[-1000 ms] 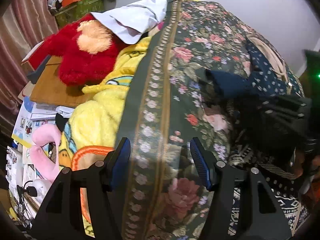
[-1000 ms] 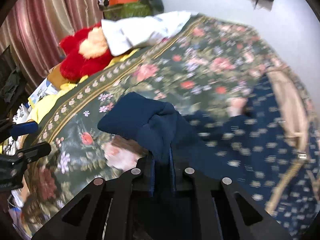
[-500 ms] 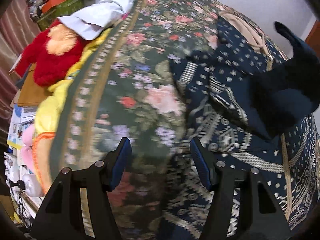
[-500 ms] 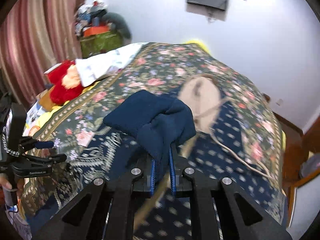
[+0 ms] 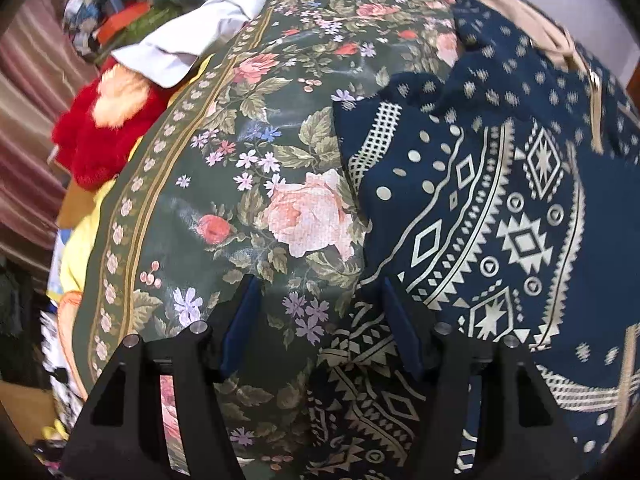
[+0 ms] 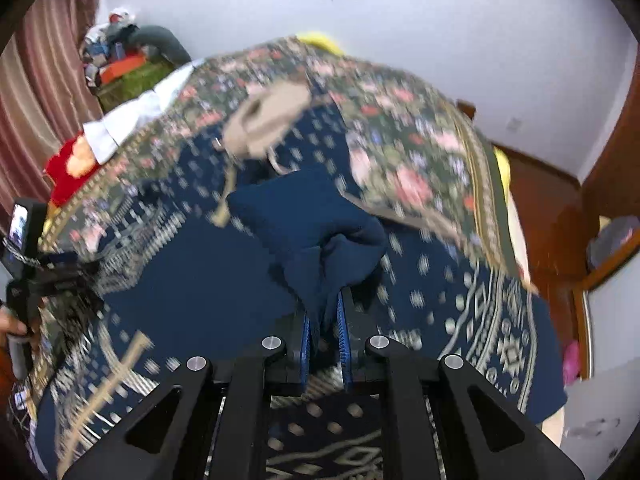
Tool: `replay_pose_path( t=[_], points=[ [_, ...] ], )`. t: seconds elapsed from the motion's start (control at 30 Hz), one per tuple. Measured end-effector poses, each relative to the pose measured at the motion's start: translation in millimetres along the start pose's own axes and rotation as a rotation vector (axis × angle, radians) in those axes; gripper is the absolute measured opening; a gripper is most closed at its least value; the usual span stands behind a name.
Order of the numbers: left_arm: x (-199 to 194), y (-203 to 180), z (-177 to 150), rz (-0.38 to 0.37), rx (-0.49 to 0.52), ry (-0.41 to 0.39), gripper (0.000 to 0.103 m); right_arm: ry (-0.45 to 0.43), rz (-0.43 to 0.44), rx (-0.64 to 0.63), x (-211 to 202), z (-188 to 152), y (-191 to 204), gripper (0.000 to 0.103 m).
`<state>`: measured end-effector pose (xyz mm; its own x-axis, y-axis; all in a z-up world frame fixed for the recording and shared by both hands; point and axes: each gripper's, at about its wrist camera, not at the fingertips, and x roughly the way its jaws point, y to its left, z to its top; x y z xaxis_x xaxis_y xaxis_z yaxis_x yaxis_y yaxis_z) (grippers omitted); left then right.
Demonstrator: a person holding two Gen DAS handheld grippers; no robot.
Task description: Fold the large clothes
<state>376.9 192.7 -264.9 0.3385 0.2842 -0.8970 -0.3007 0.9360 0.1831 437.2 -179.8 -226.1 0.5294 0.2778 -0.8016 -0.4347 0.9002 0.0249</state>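
Navy patterned garment (image 5: 500, 208) spread over floral bedspread (image 5: 256, 184). Right tongs (image 6: 323, 320) pinching bunched navy fold (image 6: 320, 236) above garment. Left tongs (image 5: 320, 316) spread, empty, over garment's edge on bedspread.

My large navy garment (image 5: 500, 208) carries cream geometric print: diamonds, zigzag bands, dots and stepped motifs, with a beige lining at its neck (image 6: 268, 120). The dark green bedspread (image 5: 248, 184) shows pink roses, red buds, small lilac and white flowers, and a gold-striped border. Beside it I see a red plush toy (image 5: 100, 136) with a peach face, a white cloth (image 5: 200, 44), and dusky pink striped curtains (image 6: 44, 92).
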Motion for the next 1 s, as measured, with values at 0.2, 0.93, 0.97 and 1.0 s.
replay_pose_path(
  t=[0.2, 0.93, 0.97, 1.0],
  points=[
    [3.8, -6.5, -4.7, 0.033, 0.058, -0.018, 0.067, 0.121, -0.021, -0.029, 30.3, -28.4, -10.3, 0.010],
    [2.5, -11.7, -10.9, 0.049, 0.113, -0.033, 0.069, 0.089, -0.114, 0.011, 17.1, -49.0, -50.8, 0.085],
    [2.8, -12.3, -10.9, 0.052, 0.112, -0.032, 0.070, 0.098, -0.095, 0.035, 16.5, -50.7, -56.2, 0.085],
    [3.2, -12.7, -10.8, 0.054, 0.112, -0.032, 0.070, 0.107, -0.081, 0.058, 15.8, -52.8, -61.8, 0.085]
  ],
)
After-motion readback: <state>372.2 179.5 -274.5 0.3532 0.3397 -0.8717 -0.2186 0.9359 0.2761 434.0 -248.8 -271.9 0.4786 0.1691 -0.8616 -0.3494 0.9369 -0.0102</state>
